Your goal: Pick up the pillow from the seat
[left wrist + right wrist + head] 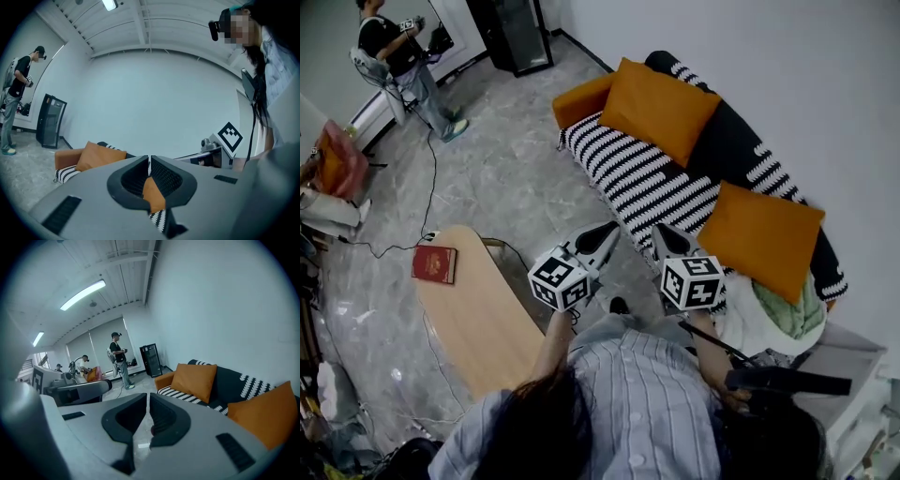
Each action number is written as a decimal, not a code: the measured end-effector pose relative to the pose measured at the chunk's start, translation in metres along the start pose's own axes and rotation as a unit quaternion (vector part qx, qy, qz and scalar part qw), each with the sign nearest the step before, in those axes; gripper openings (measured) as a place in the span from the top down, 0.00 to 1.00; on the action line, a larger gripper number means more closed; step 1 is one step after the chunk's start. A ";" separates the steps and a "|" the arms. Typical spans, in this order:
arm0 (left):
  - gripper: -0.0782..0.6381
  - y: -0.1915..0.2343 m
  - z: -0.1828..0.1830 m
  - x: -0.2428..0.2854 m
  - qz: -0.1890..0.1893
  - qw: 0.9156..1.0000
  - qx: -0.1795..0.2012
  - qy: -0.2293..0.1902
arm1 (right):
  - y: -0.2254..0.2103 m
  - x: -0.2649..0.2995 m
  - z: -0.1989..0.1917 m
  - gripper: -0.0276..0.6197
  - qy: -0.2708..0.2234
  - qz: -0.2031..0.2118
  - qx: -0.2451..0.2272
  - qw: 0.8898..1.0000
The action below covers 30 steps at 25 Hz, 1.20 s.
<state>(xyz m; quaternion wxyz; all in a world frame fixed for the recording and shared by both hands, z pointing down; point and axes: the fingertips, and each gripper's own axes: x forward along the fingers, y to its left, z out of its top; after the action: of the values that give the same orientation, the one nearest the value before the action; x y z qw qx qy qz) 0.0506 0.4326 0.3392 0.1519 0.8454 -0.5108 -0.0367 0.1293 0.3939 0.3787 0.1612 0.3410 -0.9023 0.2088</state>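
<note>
Two orange pillows lie on a sofa with a black-and-white striped seat (652, 183). One pillow (661, 108) (193, 380) (101, 157) leans on the backrest at the far end, beside the orange armrest. The other pillow (764, 239) (262, 413) sits at the near end. My left gripper (606, 232) (149, 164) and right gripper (665, 232) (148, 401) hang side by side above the seat's front edge. Both are shut with nothing between their jaws, and neither touches a pillow.
A curved wooden table (483, 314) with a red book (434, 263) stands on the left, close to my left gripper. A green and white cloth (787, 314) lies at the sofa's near end. A person (398, 56) stands far off by a black cabinet (516, 33). Cables run across the floor.
</note>
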 end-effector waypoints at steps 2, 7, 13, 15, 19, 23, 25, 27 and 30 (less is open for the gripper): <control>0.88 0.009 0.000 0.005 -0.005 1.000 -0.007 0.001 | -0.002 0.006 -0.001 0.91 0.004 -0.006 -0.002 1.000; 0.88 0.013 -0.009 0.027 -0.024 1.000 -0.007 0.012 | -0.024 0.018 -0.002 0.91 0.012 -0.022 0.010 1.000; 0.88 0.022 -0.006 0.036 -0.029 0.999 -0.015 0.013 | -0.022 0.039 0.001 0.91 0.026 -0.016 0.005 1.000; 0.88 0.031 -0.006 0.036 -0.023 0.999 -0.018 0.015 | -0.019 0.049 0.004 0.91 0.031 -0.011 0.001 0.999; 0.88 0.056 -0.006 0.047 -0.008 0.999 -0.027 0.019 | -0.027 0.072 0.010 0.91 0.035 -0.002 0.001 0.999; 0.88 0.088 0.003 0.075 0.000 0.999 -0.027 0.019 | -0.053 0.107 0.028 0.91 0.036 -0.003 0.004 0.999; 0.88 0.107 0.010 0.090 0.003 0.999 -0.028 0.019 | -0.065 0.126 0.041 0.91 0.036 -0.004 0.004 0.999; 0.88 0.125 0.018 0.107 0.004 0.999 -0.027 0.018 | -0.076 0.143 0.055 0.91 0.036 -0.003 0.005 0.999; 0.88 0.148 0.030 0.136 0.006 0.999 -0.028 0.017 | -0.099 0.169 0.076 0.91 0.038 -0.005 0.004 0.999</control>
<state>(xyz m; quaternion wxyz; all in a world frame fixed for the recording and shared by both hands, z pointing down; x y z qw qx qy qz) -0.0173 0.2436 0.3671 0.1844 0.8381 -0.5121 -0.0353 0.0648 0.1973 0.4128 0.1949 0.3382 -0.8929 0.2244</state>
